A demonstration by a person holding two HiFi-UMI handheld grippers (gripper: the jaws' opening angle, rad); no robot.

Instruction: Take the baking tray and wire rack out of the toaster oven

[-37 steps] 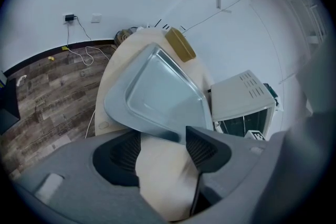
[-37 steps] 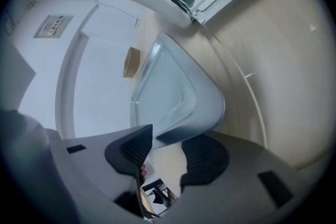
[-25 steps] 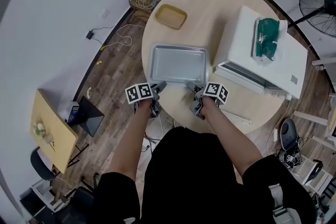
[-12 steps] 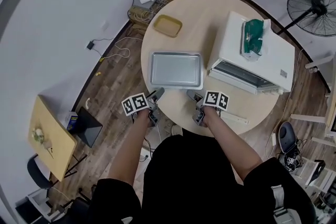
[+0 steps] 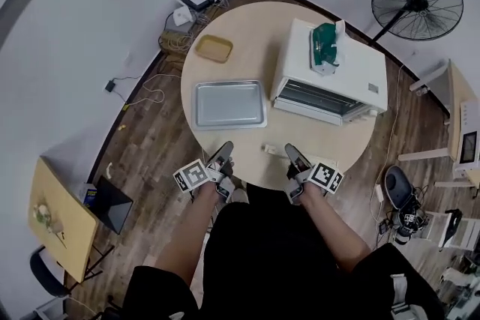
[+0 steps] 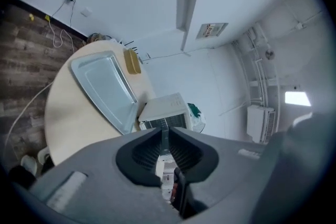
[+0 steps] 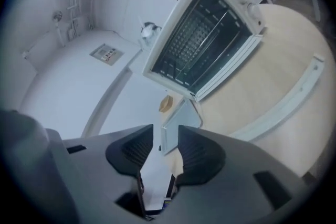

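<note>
Baking tray out, wire rack not yet: so it looks. Nearest the person, both tongs hang at the near rim of the round surface [image 5: 247, 26], holding nothing. The left tongs [image 5: 224, 152] have just been closing and are all but pressed together. The right tongs [image 5: 291, 153] have also been closing, yet a clear gap remains between their jaws.

Beyond them the baking tray [image 5: 229, 104] lies flat and bare on the surface, just left of the toaster oven [image 5: 330, 71]. A wire grid shows in the oven's front in the right gripper view; I take it for the wire rack [image 7: 202, 34]. Whether the door is open I cannot tell.

Thin wire gives a poor pinch, so the rack may slip or snag. A hard pull could drag the oven and topple the green thing [image 5: 325, 45] on top.

Farther off sits a yellow dish [image 5: 214, 49]. Past the surface come plank floor, a router [image 5: 197, 0] with cables by the wall, and a fan [image 5: 417, 1].
</note>
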